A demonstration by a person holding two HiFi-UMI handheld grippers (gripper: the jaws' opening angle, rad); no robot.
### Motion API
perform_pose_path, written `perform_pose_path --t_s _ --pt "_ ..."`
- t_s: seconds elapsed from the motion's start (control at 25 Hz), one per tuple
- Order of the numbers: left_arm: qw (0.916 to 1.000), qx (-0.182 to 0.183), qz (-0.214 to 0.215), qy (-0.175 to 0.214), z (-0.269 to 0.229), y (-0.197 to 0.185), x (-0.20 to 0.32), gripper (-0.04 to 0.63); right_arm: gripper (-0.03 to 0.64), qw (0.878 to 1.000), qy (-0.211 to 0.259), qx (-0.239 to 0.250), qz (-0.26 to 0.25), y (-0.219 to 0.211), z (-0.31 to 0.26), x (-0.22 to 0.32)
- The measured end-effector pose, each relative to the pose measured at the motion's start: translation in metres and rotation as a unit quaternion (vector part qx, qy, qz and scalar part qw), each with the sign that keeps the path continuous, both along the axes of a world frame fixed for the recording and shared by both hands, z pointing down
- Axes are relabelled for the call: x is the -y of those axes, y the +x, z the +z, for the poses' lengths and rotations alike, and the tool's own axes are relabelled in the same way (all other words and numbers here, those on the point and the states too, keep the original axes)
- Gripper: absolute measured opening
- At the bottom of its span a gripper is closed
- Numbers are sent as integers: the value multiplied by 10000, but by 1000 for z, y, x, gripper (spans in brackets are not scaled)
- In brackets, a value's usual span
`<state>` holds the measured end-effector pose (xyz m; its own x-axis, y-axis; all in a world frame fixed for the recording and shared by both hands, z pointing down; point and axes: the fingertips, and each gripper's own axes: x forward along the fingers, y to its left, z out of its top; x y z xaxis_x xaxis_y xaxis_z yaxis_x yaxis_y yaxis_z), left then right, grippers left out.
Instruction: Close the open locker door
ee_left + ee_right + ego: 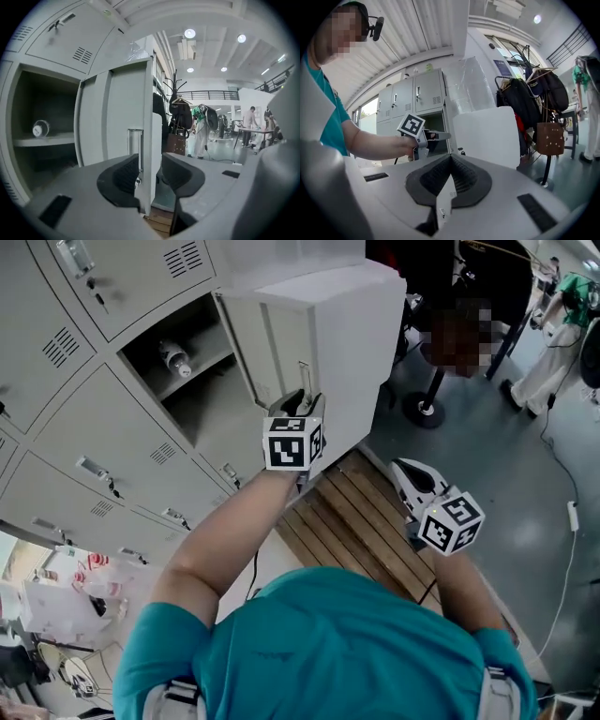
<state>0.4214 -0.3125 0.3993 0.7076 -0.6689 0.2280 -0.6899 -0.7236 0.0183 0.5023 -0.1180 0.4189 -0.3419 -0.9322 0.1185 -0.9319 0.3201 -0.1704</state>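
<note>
One locker door (337, 334) stands wide open at the upper middle of the frame, sticking out from the grey lockers (112, 427). The left gripper (300, 401) has its jaws apart around the door's edge, not squeezing. The right gripper (419, 486), lower right, is pinched together, holding nothing. A slow, steady push should swing it closed without a bang.

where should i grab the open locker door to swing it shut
Grip the locker door at its free vertical edge, beside the latch slot, coming edge-on with one jaw either side. The panel is thin there and farthest from the hinge. The left gripper stands open astride that edge.
</note>
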Motion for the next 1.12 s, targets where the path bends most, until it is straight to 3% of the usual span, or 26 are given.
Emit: perform_pose_path --t_s 0.32,0.68,1.12 --pt "9983 490 -240 197 1 14 16 137 -2 9999 -21 100 44 8 4 -8" --pt "9973 621 -167 362 6 12 24 106 -2 9999 -35 103 -38 1 5 -1" --pt "9982 526 -141 247 0 -51 -6 101 -2 9990 -28 68 -442 -39 1 19"
